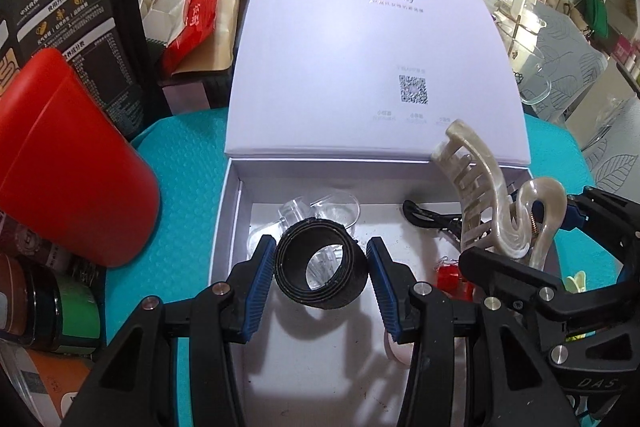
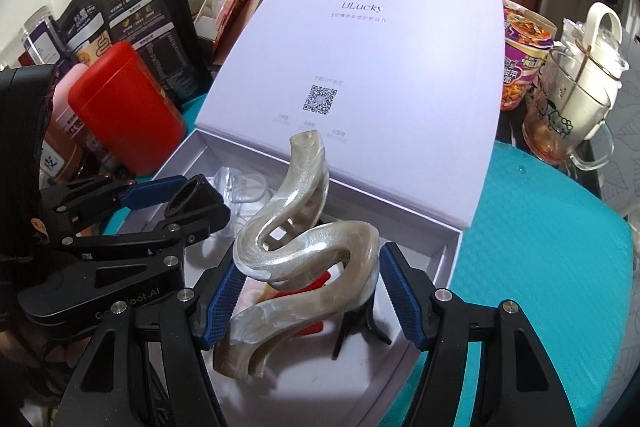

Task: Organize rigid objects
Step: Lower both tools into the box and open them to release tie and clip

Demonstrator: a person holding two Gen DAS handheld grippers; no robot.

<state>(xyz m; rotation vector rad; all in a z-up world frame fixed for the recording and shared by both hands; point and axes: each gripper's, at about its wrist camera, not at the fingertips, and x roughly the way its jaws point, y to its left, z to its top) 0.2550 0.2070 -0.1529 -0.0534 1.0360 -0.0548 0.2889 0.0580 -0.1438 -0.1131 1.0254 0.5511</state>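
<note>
Your left gripper [image 1: 320, 269] hangs over the near left part of the open white box [image 1: 230, 211], and its jaws sit either side of a black tape roll [image 1: 320, 263]. The left pad looks to be touching the roll, while a thin gap shows at the right pad, so you cannot tell from here whether the roll is truly pinched or just let go. Your right gripper [image 2: 308, 291] is over the near right part of the same box, with the big pearly hair claw [image 2: 296, 259] between its jaws. The left pad presses the claw's handle; the right pad stands just beside it, so that grip is equally uncertain.

Judging by what lies inside, you are well into the job. The box already holds clear plastic pieces [image 1: 320, 211] at the far left, a black cord [image 1: 424, 217] at the far right, something small and red [image 1: 450, 277] near the right wall, a black clip [image 2: 360, 323] under the claw, and a pale pink thing [image 1: 394, 347] at the near edge.

What seems left: set down the roll and the claw, then gather the small yellow-green clip [image 1: 576, 283] lying on the teal mat [image 1: 188, 155] right of the box. The red tin [image 1: 76, 167], the jars and the bags on the bench to the left may or may not belong to the task; that you cannot tell
</note>
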